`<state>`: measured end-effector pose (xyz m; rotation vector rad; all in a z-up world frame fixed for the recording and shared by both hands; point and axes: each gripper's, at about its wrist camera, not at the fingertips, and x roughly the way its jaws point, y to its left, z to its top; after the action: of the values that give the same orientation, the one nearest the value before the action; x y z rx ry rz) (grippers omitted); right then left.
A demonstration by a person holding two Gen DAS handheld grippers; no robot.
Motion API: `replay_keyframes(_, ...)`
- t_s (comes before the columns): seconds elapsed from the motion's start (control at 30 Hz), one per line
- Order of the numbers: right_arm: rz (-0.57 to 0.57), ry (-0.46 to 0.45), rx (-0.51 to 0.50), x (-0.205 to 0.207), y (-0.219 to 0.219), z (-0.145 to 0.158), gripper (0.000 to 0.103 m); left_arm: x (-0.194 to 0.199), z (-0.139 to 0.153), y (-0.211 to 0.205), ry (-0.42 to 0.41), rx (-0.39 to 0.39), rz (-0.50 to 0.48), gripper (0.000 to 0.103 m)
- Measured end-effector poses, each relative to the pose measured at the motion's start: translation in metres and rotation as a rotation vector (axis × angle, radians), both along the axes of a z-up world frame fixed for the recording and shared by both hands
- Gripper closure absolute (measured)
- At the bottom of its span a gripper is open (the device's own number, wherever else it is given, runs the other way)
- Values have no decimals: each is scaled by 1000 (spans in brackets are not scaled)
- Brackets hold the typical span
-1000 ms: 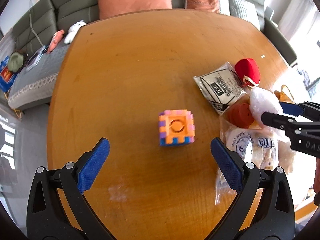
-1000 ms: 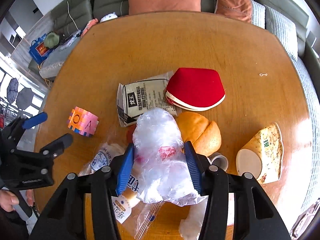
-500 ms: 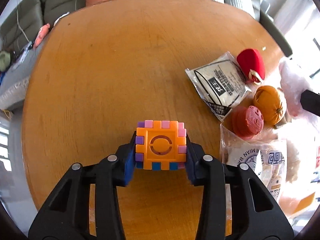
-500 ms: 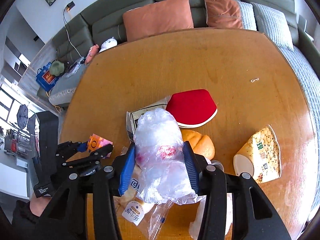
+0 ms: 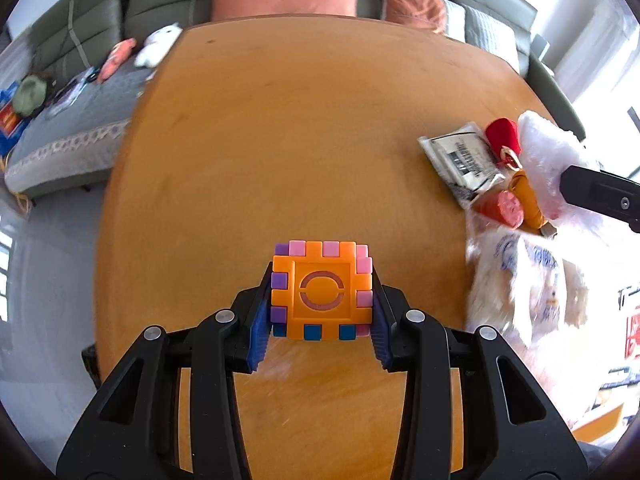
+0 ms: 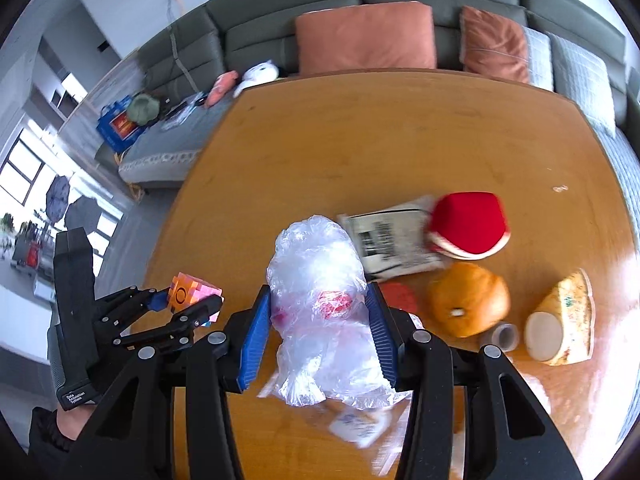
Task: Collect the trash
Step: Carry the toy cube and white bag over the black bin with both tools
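Note:
My left gripper (image 5: pixel 320 312) is shut on an orange, pink and purple foam puzzle cube (image 5: pixel 322 290) and holds it above the round wooden table (image 5: pixel 300 140). The cube in the left gripper also shows in the right wrist view (image 6: pixel 194 298). My right gripper (image 6: pixel 318 332) is shut on a crumpled clear plastic bag (image 6: pixel 320 300), lifted off the table. A grey printed wrapper (image 6: pixel 392 240) lies flat on the table beside a red pouch (image 6: pixel 468 224). A printed clear bag (image 5: pixel 524 284) lies at the table's right.
An orange toy pumpkin (image 6: pixel 468 300), a red round toy (image 6: pixel 398 296), a small grey roll (image 6: pixel 504 334) and a tipped paper cup (image 6: pixel 564 336) lie on the table's right. A grey sofa (image 6: pixel 400 12) with orange cushions stands behind the table.
My left gripper closed on the foam cube and lifted it off the table. My right gripper rose and pulled back with the plastic bag still in it.

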<state>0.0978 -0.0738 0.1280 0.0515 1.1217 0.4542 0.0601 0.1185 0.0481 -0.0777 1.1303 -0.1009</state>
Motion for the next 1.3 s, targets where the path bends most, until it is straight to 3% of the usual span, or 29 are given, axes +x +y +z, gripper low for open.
replay_keyframes(0.87, 533, 19, -11, -102, 290, -5, 55, -159, -9, 217, 17, -4, 475, 63)
replay_keyframes(1.3, 721, 67, -9, -151, 398, -27, 55, -236, -36, 307, 87, -16, 691, 63)
